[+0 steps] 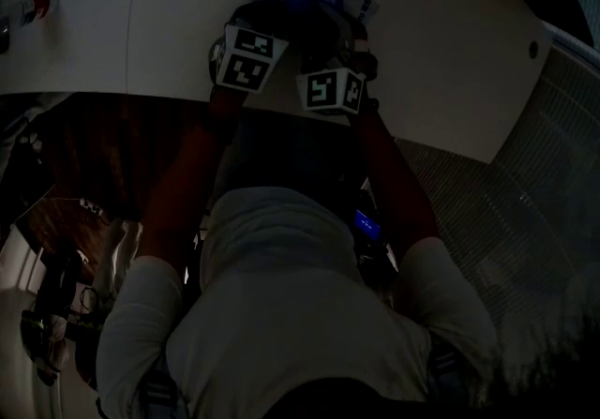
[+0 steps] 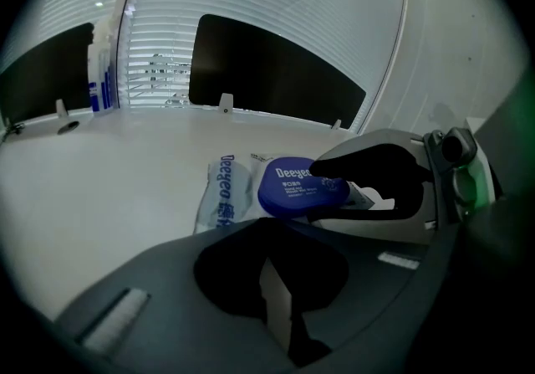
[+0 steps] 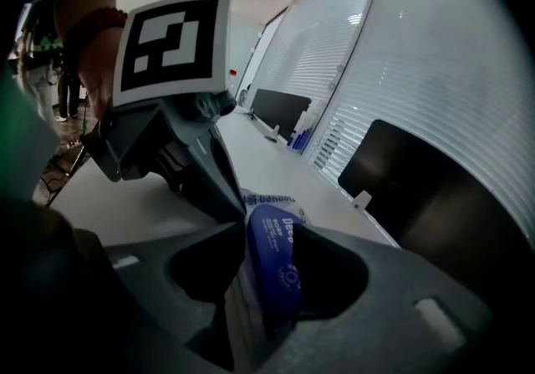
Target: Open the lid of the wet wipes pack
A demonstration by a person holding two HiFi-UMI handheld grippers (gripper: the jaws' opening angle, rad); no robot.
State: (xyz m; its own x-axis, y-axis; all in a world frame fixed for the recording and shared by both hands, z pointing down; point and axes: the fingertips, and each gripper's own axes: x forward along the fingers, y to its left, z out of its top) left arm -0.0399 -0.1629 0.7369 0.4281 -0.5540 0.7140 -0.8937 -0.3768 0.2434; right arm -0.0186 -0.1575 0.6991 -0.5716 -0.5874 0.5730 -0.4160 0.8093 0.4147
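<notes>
One wipes pack (image 2: 221,197), one blue lid (image 2: 292,190), two claws (image 2: 272,276) (image 3: 255,280).

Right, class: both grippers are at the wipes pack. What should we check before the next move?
1. Pack lying flat on table: ok.
2. Lid between the right gripper jaws: ok.
3. Right gripper jaws apart, ready to close: ok.
4. Right gripper pads caught on the lid's edge: cannot tell.
5. Left gripper pinning the pack down: cannot tell; its tip reaches the pack.
6. Lid lifted: not ok, it looks flat.
</notes>
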